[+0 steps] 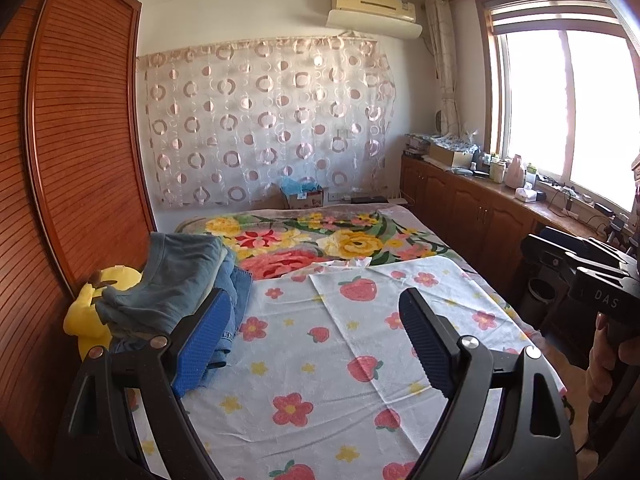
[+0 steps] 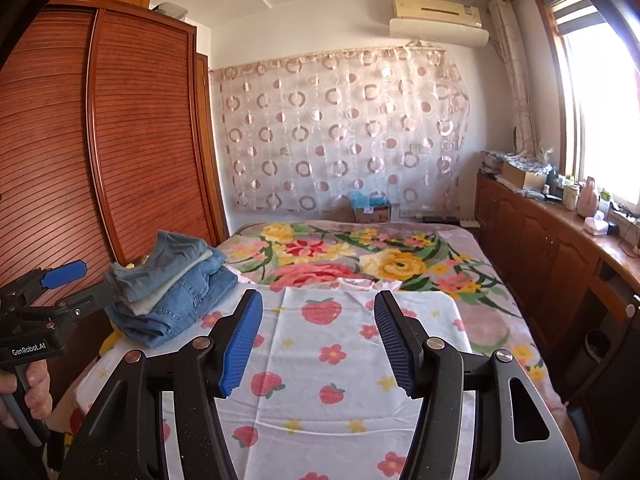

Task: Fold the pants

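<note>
Hovering level over the strawberry-print sheet (image 2: 320, 360), the left gripper (image 1: 316, 344) and right gripper (image 2: 318, 344) both gape empty; the stacked folded jeans (image 2: 176, 300) lie ahead-left of each.

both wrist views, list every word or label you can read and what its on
"GenRobot.AI": on the body of the left gripper, seen in the right wrist view.
"DAS": on the body of the right gripper, seen in the left wrist view; possibly cut off.
Air conditioner badge, cardboard box print, windowsill bottles: too small or blurred to read.
</note>
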`<state>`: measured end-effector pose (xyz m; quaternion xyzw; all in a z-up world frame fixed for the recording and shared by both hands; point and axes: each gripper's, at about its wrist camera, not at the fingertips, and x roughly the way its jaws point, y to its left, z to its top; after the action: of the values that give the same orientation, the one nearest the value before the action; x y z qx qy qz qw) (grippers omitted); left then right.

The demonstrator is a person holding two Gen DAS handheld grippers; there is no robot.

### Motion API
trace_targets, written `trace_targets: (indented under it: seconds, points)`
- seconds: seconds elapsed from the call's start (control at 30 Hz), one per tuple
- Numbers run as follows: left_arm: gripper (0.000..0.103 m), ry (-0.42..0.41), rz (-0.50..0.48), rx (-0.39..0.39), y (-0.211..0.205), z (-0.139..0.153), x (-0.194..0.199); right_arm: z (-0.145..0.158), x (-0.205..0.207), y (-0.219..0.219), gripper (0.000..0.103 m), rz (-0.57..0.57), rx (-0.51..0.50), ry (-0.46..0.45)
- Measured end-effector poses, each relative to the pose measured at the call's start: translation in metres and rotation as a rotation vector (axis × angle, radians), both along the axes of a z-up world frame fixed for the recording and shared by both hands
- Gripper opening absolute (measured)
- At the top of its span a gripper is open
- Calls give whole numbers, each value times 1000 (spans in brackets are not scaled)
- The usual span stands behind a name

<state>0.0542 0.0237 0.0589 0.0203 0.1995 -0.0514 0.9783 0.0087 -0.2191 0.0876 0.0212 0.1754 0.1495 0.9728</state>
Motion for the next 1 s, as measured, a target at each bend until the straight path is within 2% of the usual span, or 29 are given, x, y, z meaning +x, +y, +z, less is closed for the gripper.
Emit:
trace_targets:
  seconds: [0.27,1.0]
  points:
    - [87,-11,-4,-1,-1,2,-7,-10,-14,2,60,-6,8,-18]
    - [87,-4,30,-12,6,3,-10,-17,0,-10,60,-1,2,-18]
